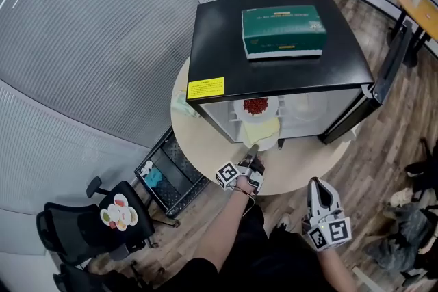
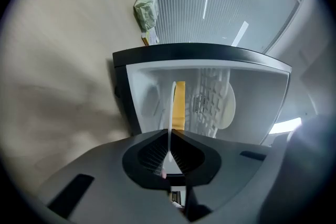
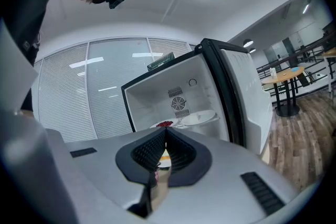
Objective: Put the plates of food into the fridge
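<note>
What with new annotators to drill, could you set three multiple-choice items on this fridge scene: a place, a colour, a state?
1. The green box lies: A on the fridge; B on the chair; C inside the fridge.
2. Food on the plate in the left gripper is: A red; B yellow; C green.
3. The fridge door stands: A shut; B open; C removed.
Key: A, it rests on the fridge's top; B, yellow shows beyond the jaws; B, it is swung aside, interior visible.
</note>
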Available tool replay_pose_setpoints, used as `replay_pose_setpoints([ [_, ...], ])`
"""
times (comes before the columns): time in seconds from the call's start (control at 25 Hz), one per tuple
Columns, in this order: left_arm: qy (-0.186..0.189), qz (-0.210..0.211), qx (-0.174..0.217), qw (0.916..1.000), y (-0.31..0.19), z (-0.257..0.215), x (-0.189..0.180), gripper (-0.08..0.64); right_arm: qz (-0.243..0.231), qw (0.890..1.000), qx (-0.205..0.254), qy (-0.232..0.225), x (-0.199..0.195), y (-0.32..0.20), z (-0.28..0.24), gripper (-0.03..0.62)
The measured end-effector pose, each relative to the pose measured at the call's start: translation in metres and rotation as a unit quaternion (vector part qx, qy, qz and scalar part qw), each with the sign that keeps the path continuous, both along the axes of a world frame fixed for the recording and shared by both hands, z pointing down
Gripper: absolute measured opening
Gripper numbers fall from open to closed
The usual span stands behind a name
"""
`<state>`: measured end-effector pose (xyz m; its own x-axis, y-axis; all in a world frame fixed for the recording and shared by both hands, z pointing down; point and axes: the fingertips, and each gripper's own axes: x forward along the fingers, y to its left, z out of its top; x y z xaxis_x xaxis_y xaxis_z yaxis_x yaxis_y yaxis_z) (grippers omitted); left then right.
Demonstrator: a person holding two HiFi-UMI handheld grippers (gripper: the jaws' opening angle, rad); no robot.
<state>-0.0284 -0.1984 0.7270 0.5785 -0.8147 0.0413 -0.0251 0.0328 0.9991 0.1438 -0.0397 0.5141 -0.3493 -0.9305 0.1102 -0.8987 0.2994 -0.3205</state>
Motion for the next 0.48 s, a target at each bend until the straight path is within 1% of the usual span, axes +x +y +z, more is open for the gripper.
replay_pose_setpoints([
  [0.2, -0.003, 0.001, -0.007, 1.0000, -0.017, 0.008, 0.003, 0.018, 0.005, 1.000, -0.008, -0.004, 0.004, -0.010, 0.006, 0.008],
  [0.28, -0.015, 0.000, -0.018, 0.9997, -0.019, 0.013, 0.003, 0.018, 0.006, 1.000, -0.009, -0.006, 0.004, -0.014, 0.008, 0.008],
  [0.4, -0.005, -0.010, -0.027, 0.9996, -0.025, 0.018, 0.005, 0.018, 0.006, 1.000, -0.011, -0.007, 0.004, -0.018, 0.010, 0.008],
  [0.48, -0.012, -0.014, -0.038, 0.9991, -0.026, 0.025, 0.005, 0.018, 0.007, 1.000, -0.012, -0.009, 0.004, -0.022, 0.011, 0.009],
])
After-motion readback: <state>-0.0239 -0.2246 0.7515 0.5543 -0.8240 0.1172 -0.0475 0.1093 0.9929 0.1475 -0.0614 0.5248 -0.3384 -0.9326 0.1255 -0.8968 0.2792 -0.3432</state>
